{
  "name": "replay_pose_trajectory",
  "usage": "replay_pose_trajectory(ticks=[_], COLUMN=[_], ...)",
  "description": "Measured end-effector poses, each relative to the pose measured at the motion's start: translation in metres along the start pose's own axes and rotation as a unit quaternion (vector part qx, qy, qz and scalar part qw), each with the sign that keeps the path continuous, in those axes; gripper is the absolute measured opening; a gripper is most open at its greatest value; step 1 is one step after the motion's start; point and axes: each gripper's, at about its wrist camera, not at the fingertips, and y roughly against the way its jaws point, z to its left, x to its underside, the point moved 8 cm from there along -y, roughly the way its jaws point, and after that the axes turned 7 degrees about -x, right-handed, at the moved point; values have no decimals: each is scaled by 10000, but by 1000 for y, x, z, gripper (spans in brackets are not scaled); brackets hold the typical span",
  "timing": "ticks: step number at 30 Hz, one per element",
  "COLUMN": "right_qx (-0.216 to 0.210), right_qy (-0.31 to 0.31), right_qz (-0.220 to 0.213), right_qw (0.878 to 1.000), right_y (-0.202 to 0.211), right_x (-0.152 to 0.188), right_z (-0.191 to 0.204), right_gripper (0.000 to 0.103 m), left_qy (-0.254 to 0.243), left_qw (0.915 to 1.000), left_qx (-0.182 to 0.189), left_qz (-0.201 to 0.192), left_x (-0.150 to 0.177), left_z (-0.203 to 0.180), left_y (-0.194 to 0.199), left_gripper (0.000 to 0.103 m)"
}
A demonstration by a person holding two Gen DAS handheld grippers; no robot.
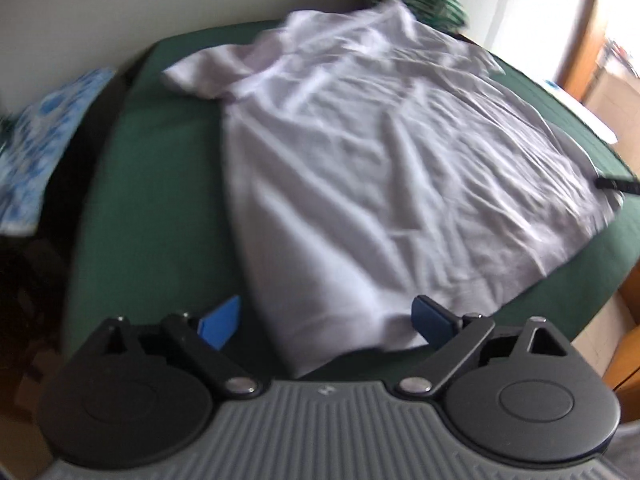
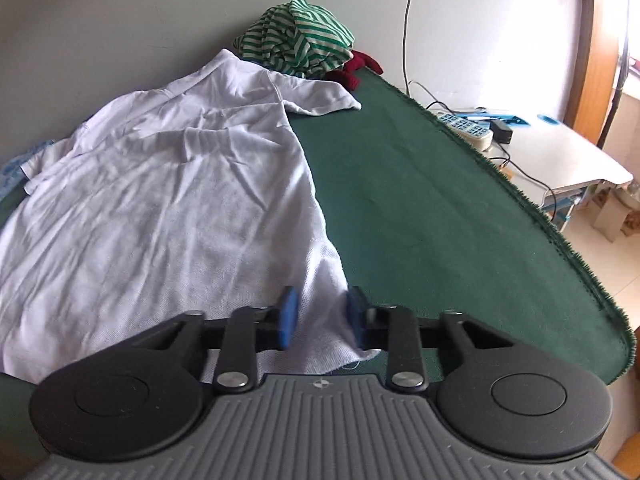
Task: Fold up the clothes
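A white short-sleeved shirt point(image 1: 360, 168) lies spread on the green table cover point(image 1: 160, 184), collar toward the wall. My left gripper point(image 1: 326, 320) is open, its blue pads either side of the shirt's near bottom-left corner. The left wrist view is motion-blurred. In the right wrist view the shirt point(image 2: 168, 184) spreads to the left. My right gripper point(image 2: 322, 316) has its blue pads partly closed around the shirt's bottom-right hem corner, with a gap left between them. The right gripper's tip point(image 1: 616, 183) shows at the shirt's far right edge.
A green-striped garment point(image 2: 298, 38) and a dark red cloth point(image 2: 358, 68) are piled by the wall. A blue-patterned cloth point(image 1: 44, 140) lies left of the table. A white desk point(image 2: 560, 148) with a power strip point(image 2: 464, 126) and cables stands to the right.
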Motion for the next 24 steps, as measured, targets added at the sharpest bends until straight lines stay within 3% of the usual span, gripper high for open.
replay_pose_trajectory(ticks=[3, 5, 8, 10, 12, 13, 17, 20, 24], right_qx=[26, 45, 32, 11, -11, -14, -170, -514, -1159], right_qy=[-220, -265, -173, -61, 19, 55, -180, -428, -602], right_qz=[-136, -181, -181, -154, -136, -133, -56, -423, -861], right_qw=[9997, 9995, 9997, 9999, 9999, 9999, 9997, 9969, 9877], right_y=[-2, -5, -9, -11, -11, -11, -7, 16, 64], right_x=[0, -1, -2, -3, -3, -3, -13, -37, -69], right_z=[-2, -1, 2, 3, 3, 3, -1, -1, 6], right_gripper=[16, 16, 15, 15, 15, 12, 5, 5, 5], left_qy=[420, 424, 384, 385, 307, 213, 150, 71, 69], left_qw=[9990, 9989, 9973, 9967, 9962, 9956, 9910, 9833, 9760], left_qx=[168, -22, -446, -520, -645, -772, -1243, -1638, -1870], left_qz=[-56, -207, -446, -495, -493, -484, -468, -788, -1118], left_x=[-1, -2, -2, -1, -1, -1, -12, -27, -40], left_z=[14, 11, 4, -4, -13, -17, -22, -18, -17], left_y=[2, 0, 0, 1, 2, 1, 10, 41, 98], left_gripper=[97, 94, 69, 51, 14, 8, 2, 2, 2])
